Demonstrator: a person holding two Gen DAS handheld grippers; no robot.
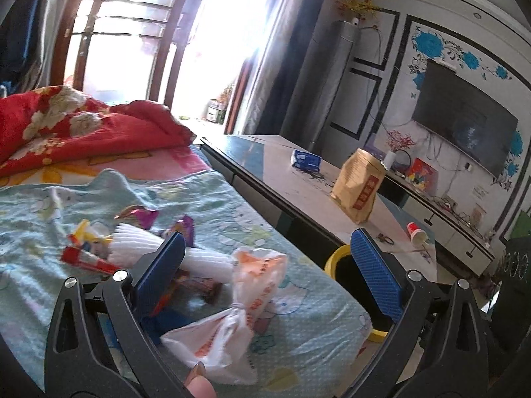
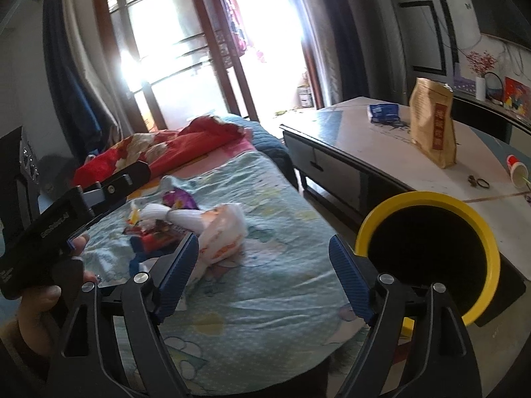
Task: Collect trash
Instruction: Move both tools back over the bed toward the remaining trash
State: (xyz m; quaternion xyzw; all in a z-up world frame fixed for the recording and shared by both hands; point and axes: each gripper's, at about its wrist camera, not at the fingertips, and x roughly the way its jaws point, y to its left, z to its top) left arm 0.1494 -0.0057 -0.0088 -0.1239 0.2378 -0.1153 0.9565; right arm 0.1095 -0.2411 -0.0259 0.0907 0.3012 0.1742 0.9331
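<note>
From my feed I count one heap of trash on the pale green bedsheet (image 2: 265, 285): one knotted white plastic bag with orange print (image 1: 239, 308), one white pleated wrapper (image 1: 159, 248), two purple foil wrappers (image 1: 139, 215), one red wrapper (image 1: 89, 260), one dark brown wrapper (image 1: 202, 287) and a yellow-and-white scrap (image 1: 81, 232). The smaller bits run together, so my count of them is rough.

There is one bin: a black trash can with a yellow rim (image 2: 428, 255) standing on the floor in the gap between the bed and the low table (image 2: 365, 142). Its inside is dark and I cannot tell what lies in it. On the table I count one tan paper pouch (image 2: 431, 126) standing upright and shut, one blue packet (image 2: 381, 112) lying flat, and one red-and-white paper cup (image 2: 517, 169) tipped on its side; what it contains is not visible.

My left gripper (image 1: 265, 255) has its blue pads spread wide and holds nothing. It hangs over the heap, the knotted bag lying between and below the pads, the left pad in front of the pleated wrapper; whether it touches I cannot tell. My right gripper (image 2: 262, 258) is likewise wide apart and empty, above the sheet, its left pad near the bag and its right pad just beside the can's rim. The hand (image 2: 43, 285) on the left handle shows at the edge.
</note>
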